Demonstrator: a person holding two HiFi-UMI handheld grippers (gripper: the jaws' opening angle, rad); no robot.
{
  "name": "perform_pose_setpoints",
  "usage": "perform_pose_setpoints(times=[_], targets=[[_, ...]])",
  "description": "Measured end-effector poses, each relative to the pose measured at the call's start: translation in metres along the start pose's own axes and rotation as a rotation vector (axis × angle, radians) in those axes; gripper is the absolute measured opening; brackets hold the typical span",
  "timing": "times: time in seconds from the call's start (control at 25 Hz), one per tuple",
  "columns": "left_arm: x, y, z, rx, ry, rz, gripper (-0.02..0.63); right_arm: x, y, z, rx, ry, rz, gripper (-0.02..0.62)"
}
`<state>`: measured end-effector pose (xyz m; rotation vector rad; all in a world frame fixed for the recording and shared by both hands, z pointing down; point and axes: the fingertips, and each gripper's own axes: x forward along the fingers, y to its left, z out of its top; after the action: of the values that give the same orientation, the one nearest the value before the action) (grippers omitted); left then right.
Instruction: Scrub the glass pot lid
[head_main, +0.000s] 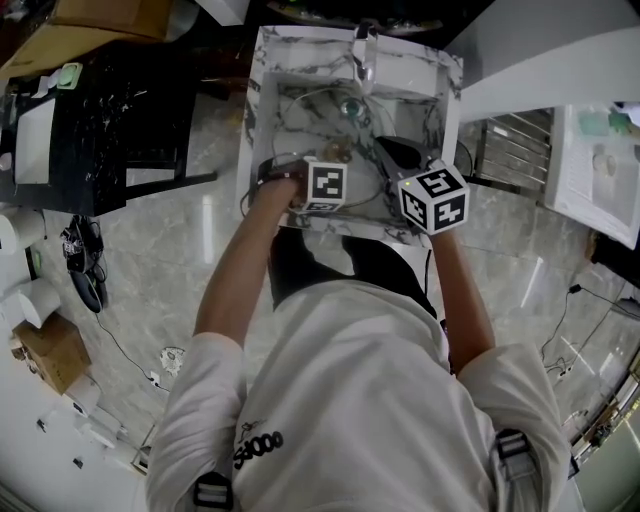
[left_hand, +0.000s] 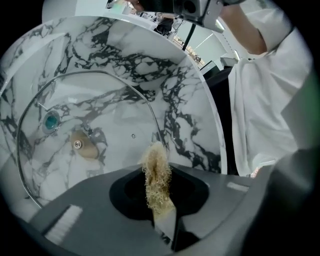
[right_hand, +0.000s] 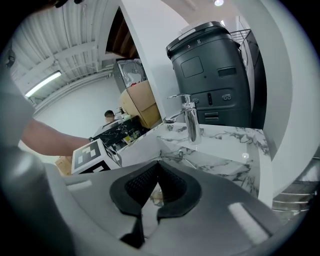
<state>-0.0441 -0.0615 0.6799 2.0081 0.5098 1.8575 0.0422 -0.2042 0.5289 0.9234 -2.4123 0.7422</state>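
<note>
Left gripper is clamped on a beige scrubber, sitting right over the lid. That one lies flat in the marble sink, knob up. Right gripper is squeezed together, looks like on the lid's rim.

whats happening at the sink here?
A person stands over a marble sink with a gripper in each hand. The left gripper is shut on a fibrous scrub pad, held just off the glass pot lid that sits in the basin, knob facing up. The right gripper is nearly closed and seems to pinch the lid's edge to steady it. No water runs from the faucet.
</note>
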Motion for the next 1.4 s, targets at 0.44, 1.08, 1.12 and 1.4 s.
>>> perform_pose_setpoints(times=[0.44,1.08,1.12,1.4], targets=[[-0.003,0.007,-0.031,-0.114,0.155,0.002,0.060,0.000,0.002,-0.006,-0.003,0.016,0.009,0.005],[-0.021,0.043,-0.050,-0.382,0.183,0.163,0.058,-0.006,0.003,-0.010,0.009,0.003,-0.001,0.004],[-0.022,0.046,-0.050,-0.390,0.183,0.173,0.058,-0.006,0.002,-0.010,0.010,0.003,-0.003,0.005],[-0.015,0.065,-0.052,-0.414,0.180,0.218,0.058,-0.009,-0.005,-0.013,0.031,-0.001,-0.016,0.005]])
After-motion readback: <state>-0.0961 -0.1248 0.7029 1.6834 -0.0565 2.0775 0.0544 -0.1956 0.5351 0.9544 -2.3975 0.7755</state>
